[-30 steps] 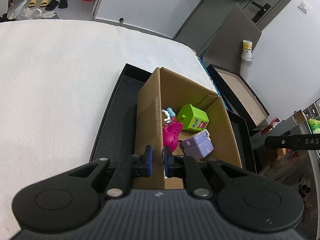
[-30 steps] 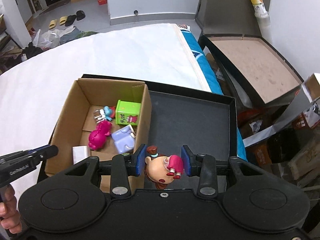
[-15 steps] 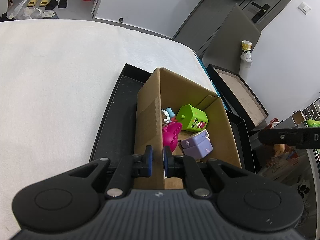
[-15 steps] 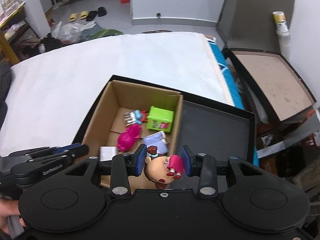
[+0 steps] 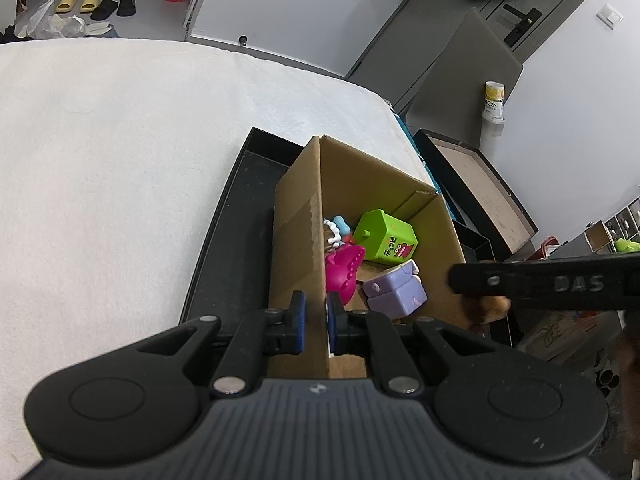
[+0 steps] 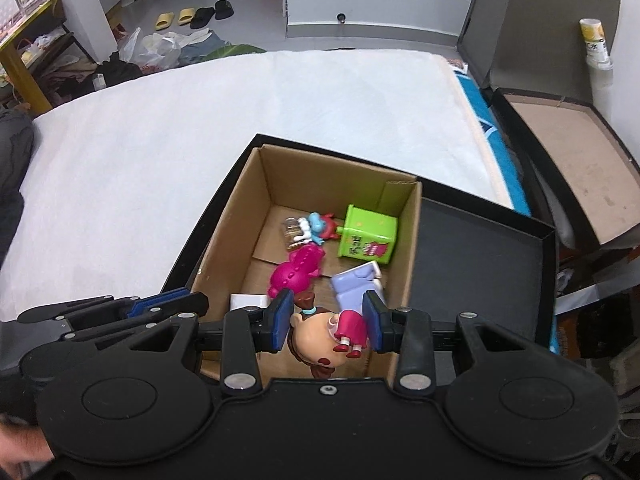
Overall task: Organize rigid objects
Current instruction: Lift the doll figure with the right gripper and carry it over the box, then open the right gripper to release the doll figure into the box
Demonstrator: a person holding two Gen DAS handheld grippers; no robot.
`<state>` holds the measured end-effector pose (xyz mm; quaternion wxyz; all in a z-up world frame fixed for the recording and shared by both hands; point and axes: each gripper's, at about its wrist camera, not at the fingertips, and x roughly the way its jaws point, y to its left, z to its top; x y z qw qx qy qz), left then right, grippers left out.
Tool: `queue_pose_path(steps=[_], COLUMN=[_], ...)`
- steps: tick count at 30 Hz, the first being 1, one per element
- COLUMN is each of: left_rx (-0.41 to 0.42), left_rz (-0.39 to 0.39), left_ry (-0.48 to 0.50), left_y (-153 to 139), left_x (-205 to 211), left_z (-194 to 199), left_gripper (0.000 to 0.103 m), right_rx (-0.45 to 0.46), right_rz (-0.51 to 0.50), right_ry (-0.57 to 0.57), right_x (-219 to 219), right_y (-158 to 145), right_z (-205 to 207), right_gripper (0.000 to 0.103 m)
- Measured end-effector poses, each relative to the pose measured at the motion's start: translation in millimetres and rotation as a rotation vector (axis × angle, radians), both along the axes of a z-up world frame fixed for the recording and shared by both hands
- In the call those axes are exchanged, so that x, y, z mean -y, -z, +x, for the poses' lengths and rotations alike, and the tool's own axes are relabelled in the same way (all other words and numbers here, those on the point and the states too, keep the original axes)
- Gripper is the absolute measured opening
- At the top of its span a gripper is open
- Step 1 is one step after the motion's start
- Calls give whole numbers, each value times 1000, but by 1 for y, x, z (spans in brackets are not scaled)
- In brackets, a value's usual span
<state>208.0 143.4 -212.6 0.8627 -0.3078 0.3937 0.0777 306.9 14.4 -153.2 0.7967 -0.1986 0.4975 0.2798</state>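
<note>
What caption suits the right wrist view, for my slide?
Right gripper clamps a big-headed toy figurine above an open cardboard box of colourful plastic toys.

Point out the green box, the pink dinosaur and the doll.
green box (image 6: pixel 366 238), right wrist view, printed side face
pink dinosaur (image 6: pixel 296 272), right wrist view, its back
doll (image 6: pixel 320 334), right wrist view, its face

The right gripper's finger (image 5: pixel 552 282), crossing the right edge of the left wrist view, carries raised letters "DAS". The bottle (image 5: pixel 493 101) by the far wall has a label reading "C水". The green box (image 5: pixel 386 235) in the carton bears characters too small to read.
</note>
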Motion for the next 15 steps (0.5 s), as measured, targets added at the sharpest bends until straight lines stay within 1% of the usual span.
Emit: queue_pose_path(steps=[15], left_rx=[0], left_rz=[-2], left_ry=[-2], left_y=[0], left_x=[-1], left_z=[0], left_gripper=[10], right_rx=[-37], right_rz=[-5], right_ry=[2], right_x=[-18], right_y=[45], right_z=[-1], right_gripper=[38])
